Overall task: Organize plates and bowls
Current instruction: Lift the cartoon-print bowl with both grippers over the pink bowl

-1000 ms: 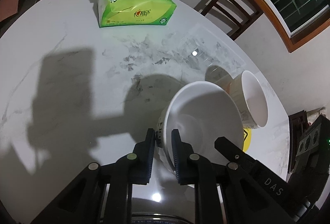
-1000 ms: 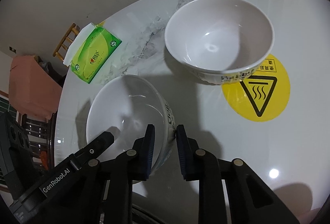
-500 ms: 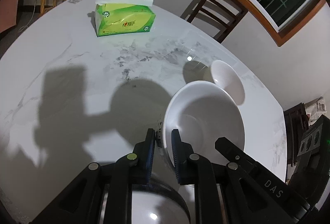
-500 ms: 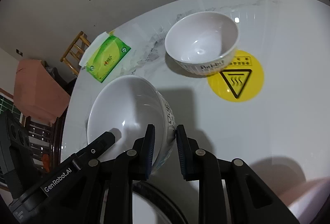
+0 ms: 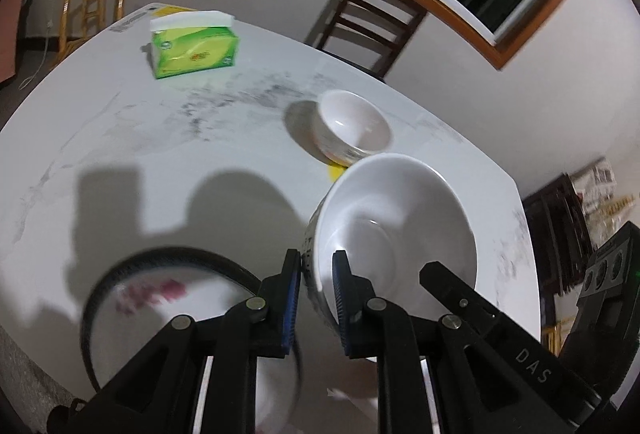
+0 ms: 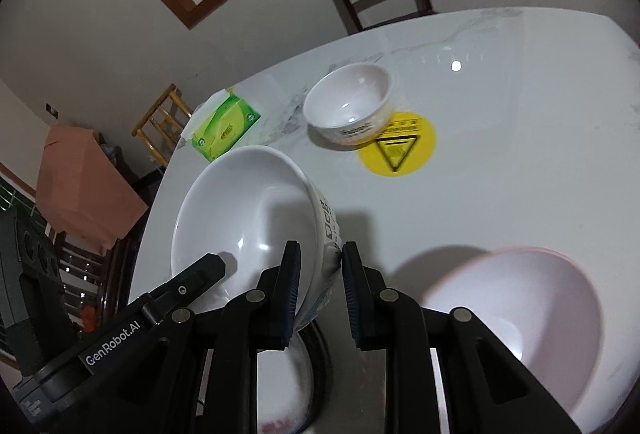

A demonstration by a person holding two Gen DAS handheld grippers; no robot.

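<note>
Since a second ago the big bowl (image 5: pixel 396 230) has been lifted off the table (image 5: pixel 160 154) and pulled back; the small bowl (image 5: pixel 352 132) by the yellow sticker (image 6: pixel 396 142) now sits farther off, at 12 o'clock. A black-rimmed plate (image 5: pixel 120 274) and a pink bowl (image 6: pixel 516 318) have come into view below. Left gripper (image 5: pixel 316 298) is clenched on the big bowl's rim at 9 o'clock, right gripper (image 6: pixel 320 290) on the opposite rim. Tissue pack (image 5: pixel 194 50) at 11 o'clock.

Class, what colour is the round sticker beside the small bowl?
Yellow, with a dark triangle symbol; clearest in the right wrist view.
</note>
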